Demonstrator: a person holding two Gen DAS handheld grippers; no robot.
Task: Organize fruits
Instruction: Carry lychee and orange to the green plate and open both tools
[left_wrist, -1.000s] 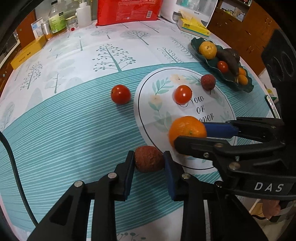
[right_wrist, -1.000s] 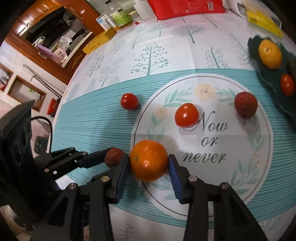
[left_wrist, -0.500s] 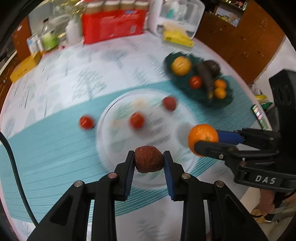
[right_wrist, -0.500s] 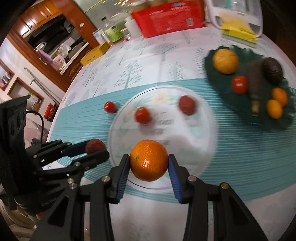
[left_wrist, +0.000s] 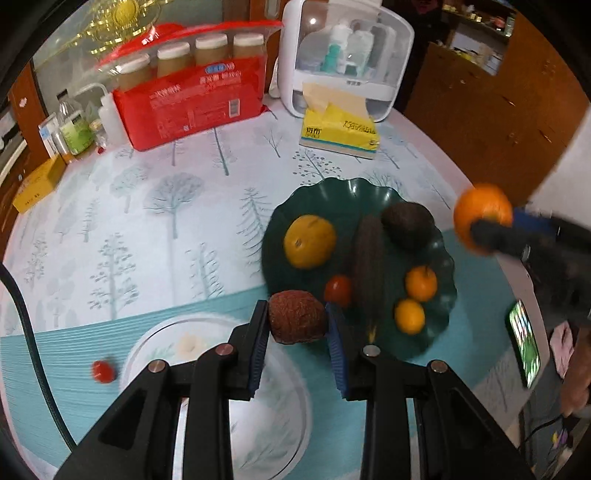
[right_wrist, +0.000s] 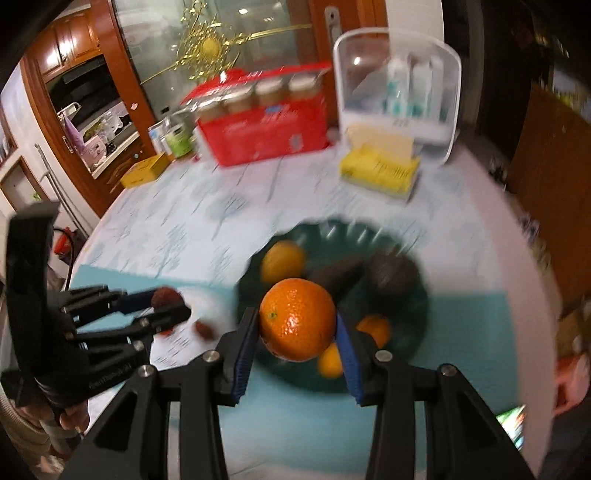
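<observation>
- A cherry tomato (left_wrist: 102, 371) lies on the teal band of the desk (left_wrist: 147, 229), at about 8 o'clock in the left wrist view.
- The left tongs (left_wrist: 297, 325) are clamped on a brown, rough-skinned lychee (left_wrist: 297, 322), held in the air just short of the dark green plate (left_wrist: 332, 192), near its 7 o'clock rim.
- On the plate, from left: a yellow-orange citrus (left_wrist: 309, 241), a small tomato (left_wrist: 338, 290), a long dark fruit (left_wrist: 367, 269), an avocado (left_wrist: 407, 225) at 1 o'clock, and two small oranges (left_wrist: 421, 283) (left_wrist: 409, 316) at 4 o'clock.
- The right tongs (right_wrist: 298, 320) grip an orange (right_wrist: 297, 319) between blue pads (right_wrist: 345, 334), held over the near side of the plate; from the left wrist it shows at 3 o'clock, beyond the plate's right rim.
- At the desk's far edge, 12 o'clock: a red package (left_wrist: 192, 101), a yellow tissue box (left_wrist: 340, 131) and a white container (left_wrist: 345, 59).
- A phone (left_wrist: 524, 341) with a lit screen lies at 4 o'clock.
</observation>
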